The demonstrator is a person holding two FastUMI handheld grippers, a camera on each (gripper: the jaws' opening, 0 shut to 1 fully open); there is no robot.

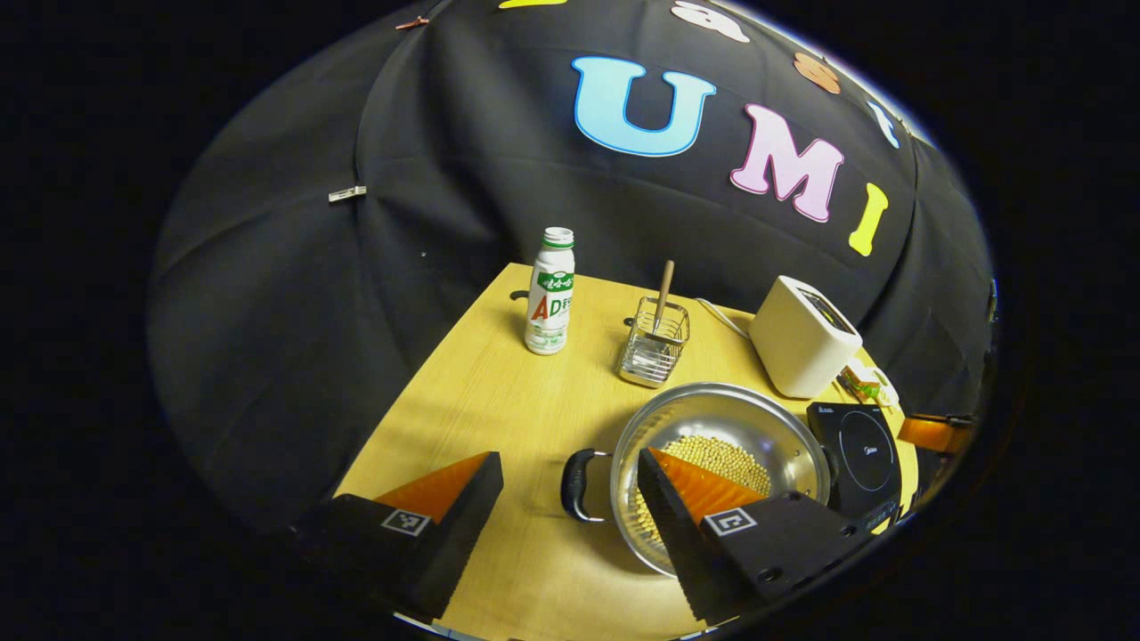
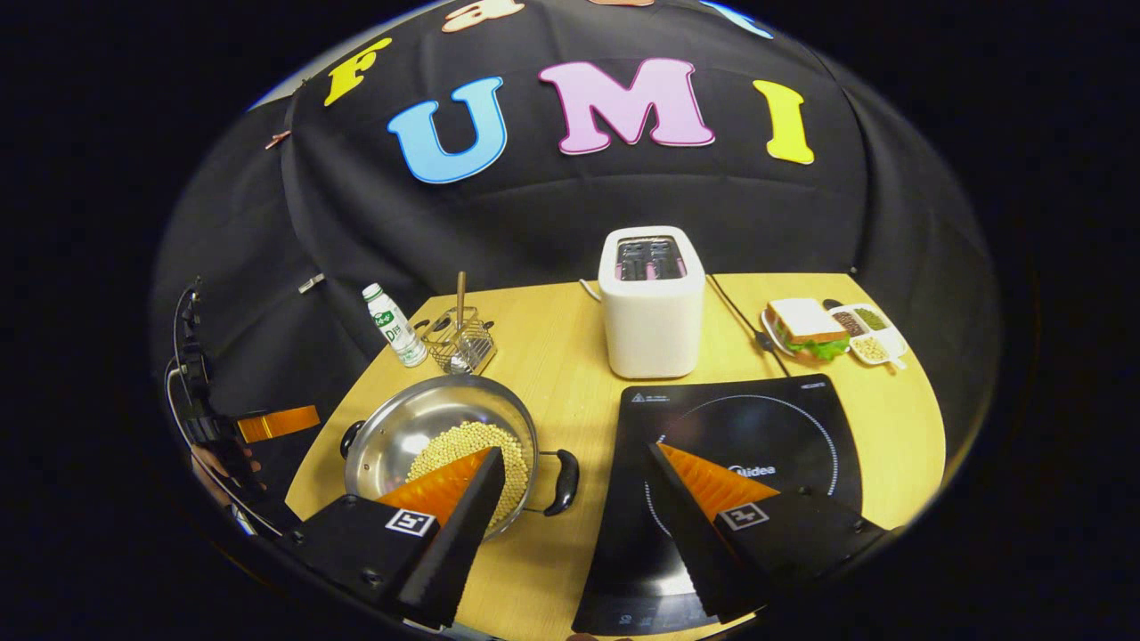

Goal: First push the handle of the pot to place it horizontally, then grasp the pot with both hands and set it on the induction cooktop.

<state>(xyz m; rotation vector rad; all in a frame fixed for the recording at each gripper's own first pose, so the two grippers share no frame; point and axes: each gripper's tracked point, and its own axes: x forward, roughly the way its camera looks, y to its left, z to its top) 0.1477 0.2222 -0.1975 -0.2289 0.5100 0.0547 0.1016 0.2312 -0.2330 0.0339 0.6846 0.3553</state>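
pot (image 1: pixel 721 445) of soybeans on surface (image 1: pixel 499 392), just left of induction cooktop (image 2: pixel 748 445) | left hand-held gripper (image 1: pixel 570 499) fingers apart, straddling left handle (image 1: pixel 577 485) | right hand-held gripper (image 2: pixel 574 499) fingers apart, straddling right handle (image 2: pixel 563 482)

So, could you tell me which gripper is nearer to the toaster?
Likely right. The right gripper sits between pot and cooktop, with the toaster just beyond. The left gripper straddles the pot's far handle.

Both gripper views high, angled down over the table (image 1: pixel 499 392), sharing pot (image 1: pixel 712 427) and cooktop (image 2: pixel 757 427).
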